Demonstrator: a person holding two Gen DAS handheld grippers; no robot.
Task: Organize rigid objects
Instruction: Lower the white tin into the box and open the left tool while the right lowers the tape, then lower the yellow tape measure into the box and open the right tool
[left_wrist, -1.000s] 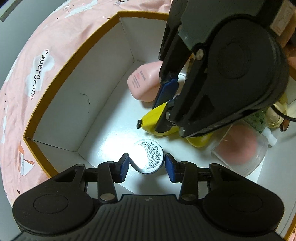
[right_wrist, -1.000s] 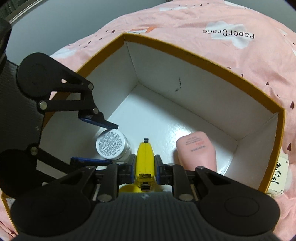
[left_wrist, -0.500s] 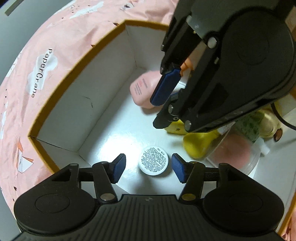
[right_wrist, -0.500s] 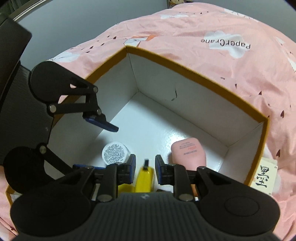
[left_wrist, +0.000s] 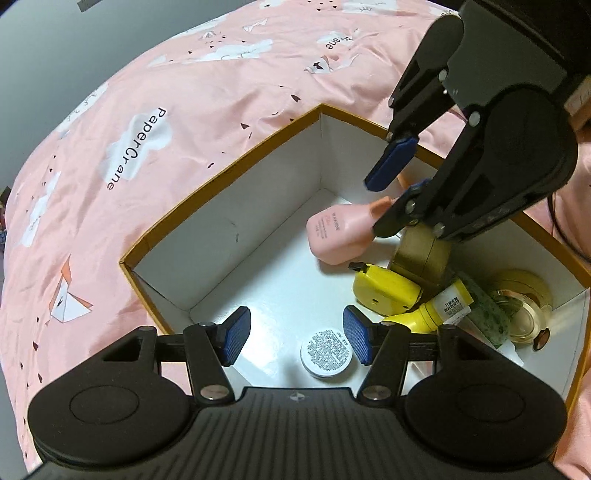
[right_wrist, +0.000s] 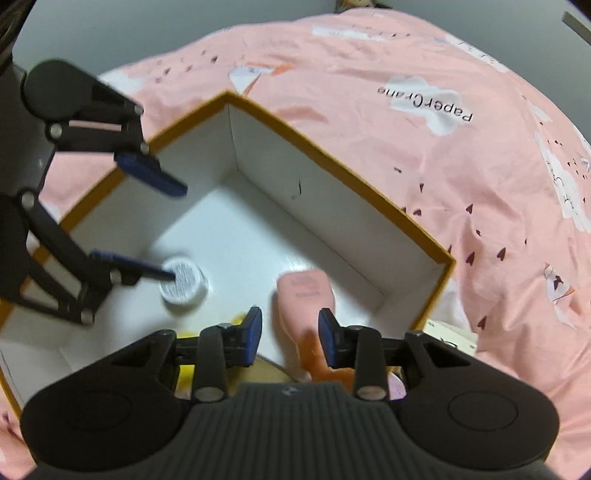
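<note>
The box (left_wrist: 225, 173) sits on the bedspread (left_wrist: 184, 110). Inside it, seen from the left wrist, the round tin (left_wrist: 326, 352) lies at six o'clock. The bottle (left_wrist: 340, 232) lies at twelve o'clock from the tin, and the tape measure (left_wrist: 386, 290) at two o'clock.

White jar (left_wrist: 326, 353), pink bottle (left_wrist: 341, 233), yellow tape measure (left_wrist: 386, 289) inside box (left_wrist: 225, 171)

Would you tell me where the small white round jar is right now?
In the left wrist view the white jar lies on the box floor, low centre, below the open left gripper, left of the yellow bottle.
</note>
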